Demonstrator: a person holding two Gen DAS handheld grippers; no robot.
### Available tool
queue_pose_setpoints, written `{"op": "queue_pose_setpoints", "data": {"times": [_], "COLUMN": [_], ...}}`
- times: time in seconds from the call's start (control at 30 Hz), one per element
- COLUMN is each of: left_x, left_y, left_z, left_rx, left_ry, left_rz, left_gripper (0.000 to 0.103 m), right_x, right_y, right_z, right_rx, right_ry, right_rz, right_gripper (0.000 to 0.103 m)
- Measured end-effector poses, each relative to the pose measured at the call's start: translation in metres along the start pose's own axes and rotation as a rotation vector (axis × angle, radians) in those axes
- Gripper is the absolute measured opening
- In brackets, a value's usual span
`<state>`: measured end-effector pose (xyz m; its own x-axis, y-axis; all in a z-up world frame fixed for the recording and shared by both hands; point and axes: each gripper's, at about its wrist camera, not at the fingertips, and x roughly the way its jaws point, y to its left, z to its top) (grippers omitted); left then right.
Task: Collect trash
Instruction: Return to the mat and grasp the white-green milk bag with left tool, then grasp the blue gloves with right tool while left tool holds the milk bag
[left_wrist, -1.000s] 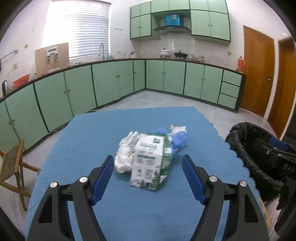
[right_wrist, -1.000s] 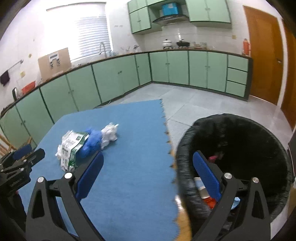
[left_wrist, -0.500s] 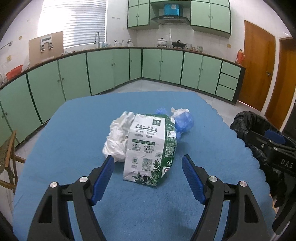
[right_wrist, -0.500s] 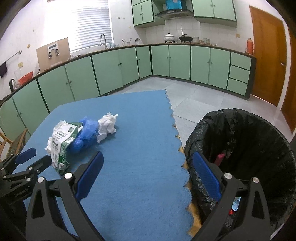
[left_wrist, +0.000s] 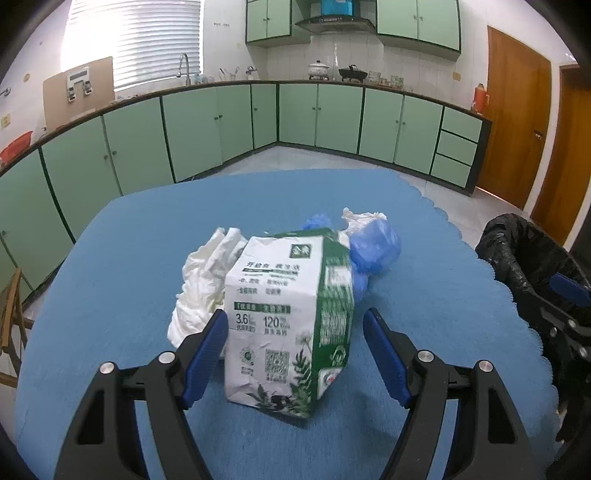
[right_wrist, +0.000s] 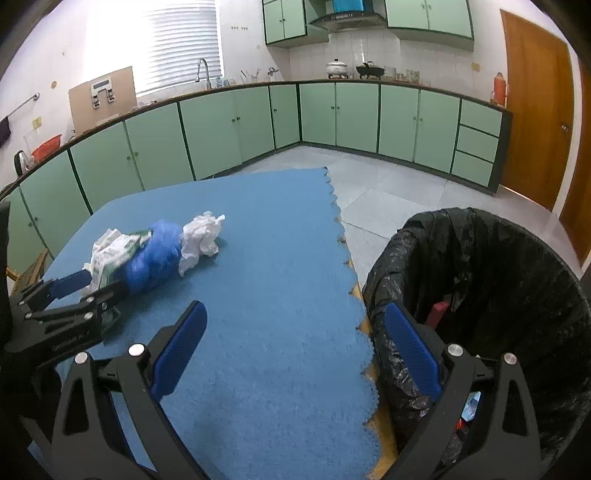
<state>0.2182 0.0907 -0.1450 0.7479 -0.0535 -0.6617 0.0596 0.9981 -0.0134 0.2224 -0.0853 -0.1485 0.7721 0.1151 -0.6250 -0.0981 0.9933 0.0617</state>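
A green and white milk carton (left_wrist: 288, 317) lies on the blue mat (left_wrist: 110, 258), with white crumpled tissue (left_wrist: 207, 280) to its left and a blue plastic wad (left_wrist: 373, 247) behind it. My left gripper (left_wrist: 295, 354) is open, its jaws on either side of the carton's near end. In the right wrist view the carton (right_wrist: 118, 251), blue wad (right_wrist: 155, 254) and white paper ball (right_wrist: 201, 238) lie in a row, with the left gripper (right_wrist: 74, 291) at them. My right gripper (right_wrist: 295, 350) is open and empty over the mat's right edge.
A bin with a black liner (right_wrist: 491, 295) stands right of the table and holds some trash; it also shows in the left wrist view (left_wrist: 524, 251). Green kitchen cabinets (right_wrist: 332, 114) line the far walls. A wooden chair (left_wrist: 11, 314) stands at the left.
My left gripper has moved forward so its open jaws now flank the carton. My right gripper has shifted left from over the bin toward the mat's edge.
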Motion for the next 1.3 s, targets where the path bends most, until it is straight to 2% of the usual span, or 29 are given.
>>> {"op": "queue_pose_setpoints", "data": {"times": [0.17, 0.33, 0.57, 0.7, 1.03, 1.13, 1.3], "left_x": [0.002, -0.002, 0.014, 0.008, -0.047, -0.061, -0.075], "left_y": [0.003, 0.01, 0.009, 0.007, 0.01, 0.024, 0.05], "left_z": [0.002, 0.004, 0.006, 0.007, 0.006, 0.002, -0.007], "left_rx": [-0.01, -0.035, -0.06, -0.058, -0.065, -0.09, -0.124], "left_ry": [0.013, 0.008, 0.057, 0.034, -0.074, -0.086, -0.109], "left_rz": [0.015, -0.002, -0.038, -0.041, -0.041, -0.017, 0.069], "left_gripper": [0.074, 0.074, 0.073, 0.072, 0.072, 0.072, 0.072], "right_x": [-0.001, -0.001, -0.003, -0.003, -0.008, -0.009, -0.003], "right_y": [0.0, -0.003, -0.002, -0.003, 0.002, 0.006, 0.026], "right_z": [-0.001, -0.002, -0.003, -0.003, 0.004, 0.007, 0.018], "right_rx": [-0.002, 0.006, -0.002, 0.005, 0.0, 0.0, 0.003], "right_ry": [-0.002, 0.002, 0.005, 0.012, -0.007, -0.01, -0.016], "right_rz": [0.001, 0.0, 0.002, -0.003, 0.01, 0.025, 0.08], "right_gripper": [0.094, 0.094, 0.094, 0.094, 0.094, 0.094, 0.094]}}
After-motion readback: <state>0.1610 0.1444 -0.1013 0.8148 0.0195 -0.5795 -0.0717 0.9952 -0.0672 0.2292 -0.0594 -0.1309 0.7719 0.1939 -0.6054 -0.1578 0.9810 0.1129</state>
